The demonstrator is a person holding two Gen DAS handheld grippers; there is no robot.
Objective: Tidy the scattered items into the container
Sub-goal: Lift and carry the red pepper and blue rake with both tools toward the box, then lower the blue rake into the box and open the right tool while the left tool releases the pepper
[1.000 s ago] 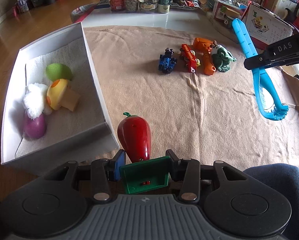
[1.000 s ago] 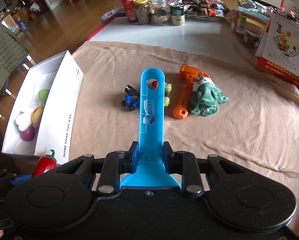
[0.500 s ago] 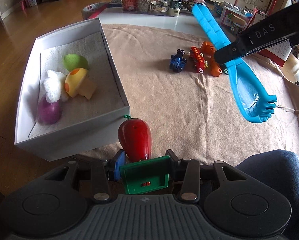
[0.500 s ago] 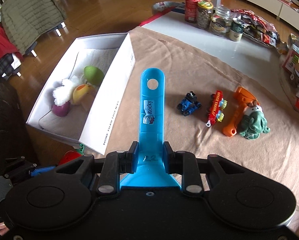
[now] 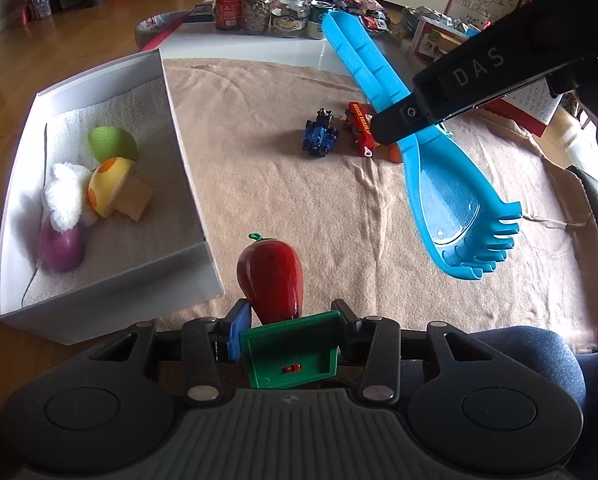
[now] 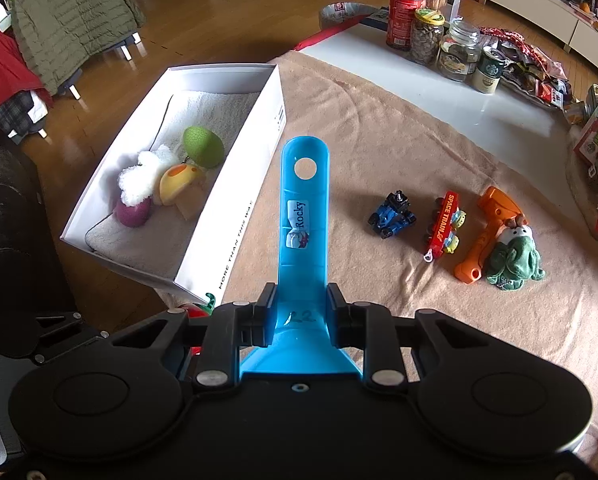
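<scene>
The white box stands at the left on the tan cloth and holds a green egg, a yellow mushroom, a white fluffy toy and a purple egg. My left gripper is shut on a red pepper toy with a green base, held near the box's front right corner. My right gripper is shut on a blue scoop-rake, held above the cloth. A blue car, a red train, an orange tool and a green plush lie on the cloth.
Jars and cans stand on the white tabletop beyond the cloth, with snack packets and boxes at the right. The wooden floor and a jacket-covered chair lie left of the box. The person's knee is at the cloth's near edge.
The right gripper has swung the blue scoop-rake leftward over the toys toward the box. The left gripper, still holding the red pepper, has shifted so the box sits closer in its view.
</scene>
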